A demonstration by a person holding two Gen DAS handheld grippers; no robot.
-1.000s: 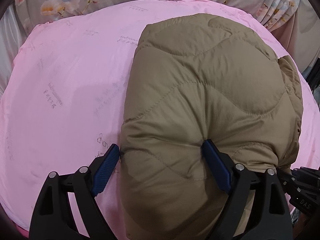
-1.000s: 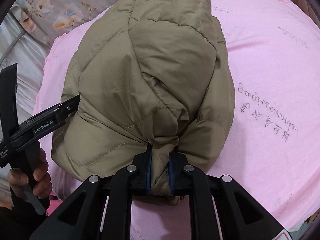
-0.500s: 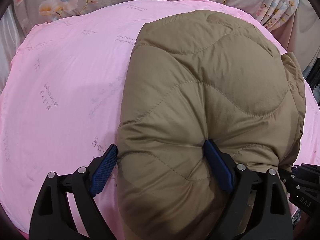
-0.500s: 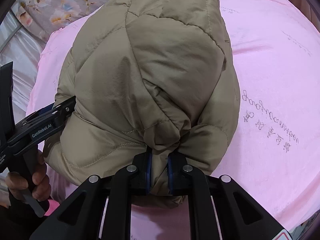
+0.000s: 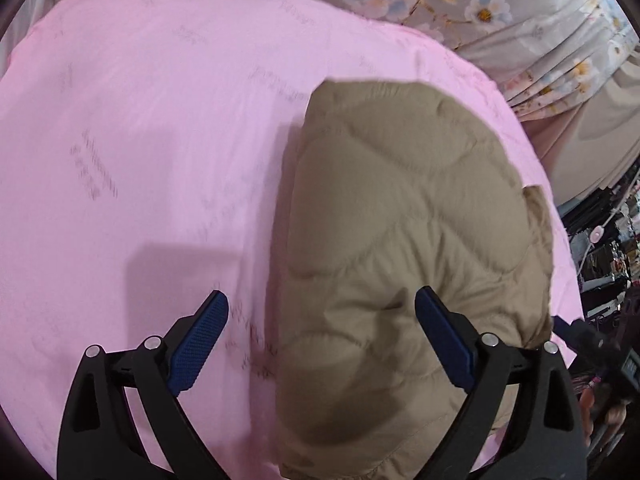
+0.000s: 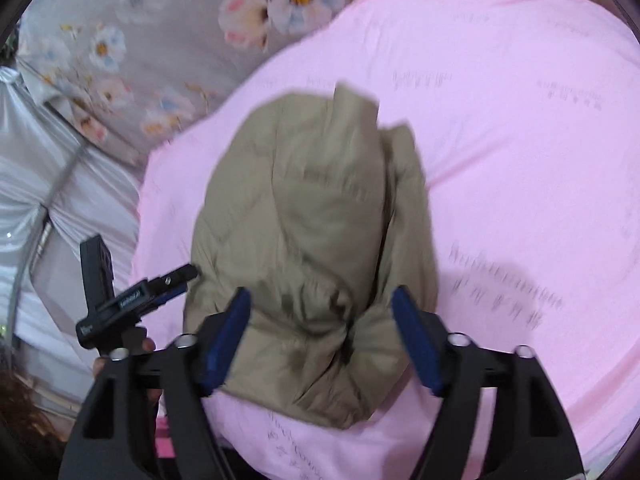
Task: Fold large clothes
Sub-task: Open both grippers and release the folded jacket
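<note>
Tan quilted jacket lies bundled on pink sheet. Left gripper and right gripper both spread wide, gripping nothing; fold likely done, clearing off.

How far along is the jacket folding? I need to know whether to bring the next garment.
Done: the tan quilted jacket lies bundled into a compact fold on the pink sheet. In hand: nothing; the right tool and the left tool are both open, with the jacket's near end between their fingers. Left: little, judging by the shape; perhaps tidying the bunched near end. The next garment could likely come.
</note>
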